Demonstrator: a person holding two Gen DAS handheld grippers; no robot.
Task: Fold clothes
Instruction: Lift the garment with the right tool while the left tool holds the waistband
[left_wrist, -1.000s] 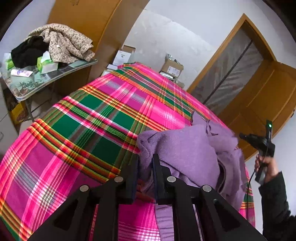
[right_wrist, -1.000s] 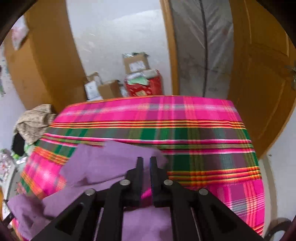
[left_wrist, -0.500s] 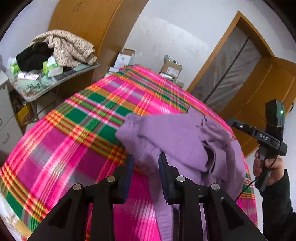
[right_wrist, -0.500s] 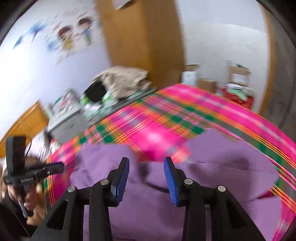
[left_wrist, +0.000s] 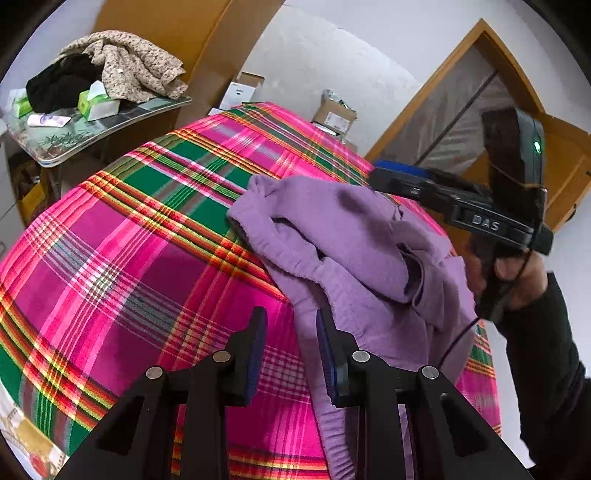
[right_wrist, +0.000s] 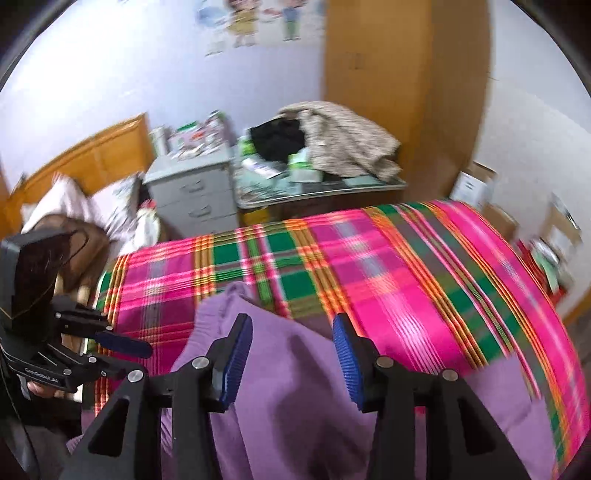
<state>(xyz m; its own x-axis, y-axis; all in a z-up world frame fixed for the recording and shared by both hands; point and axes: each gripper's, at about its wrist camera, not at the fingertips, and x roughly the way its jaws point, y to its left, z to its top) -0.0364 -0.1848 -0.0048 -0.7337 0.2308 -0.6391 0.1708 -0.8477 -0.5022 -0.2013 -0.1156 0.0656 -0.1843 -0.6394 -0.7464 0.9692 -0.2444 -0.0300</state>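
A purple knit garment (left_wrist: 351, 236) lies crumpled on the pink and green plaid bedspread (left_wrist: 129, 258), one sleeve trailing toward me. My left gripper (left_wrist: 290, 325) hangs open just above the spread. The sleeve's edge passes by its right finger and the pads grip nothing. A hand at the right holds my right gripper (left_wrist: 391, 177) over the garment's far side. In the right wrist view the right gripper (right_wrist: 291, 325) hovers over the purple garment (right_wrist: 295, 387), its jaws opening wide with nothing pinched between them. The left gripper (right_wrist: 125, 338) shows at the left edge there.
A side table (left_wrist: 110, 125) left of the bed carries a beige floral garment (left_wrist: 136, 62), black clothing and tissue boxes. A grey drawer cabinet (right_wrist: 192, 192) stands beside it. Cardboard boxes (left_wrist: 334, 114) sit by the far wall, near a wooden door (left_wrist: 461, 110).
Both grippers went from nearly shut at the purple cloth to open. The left one drew back a little. The right one swung round and rolled, now facing the side table.
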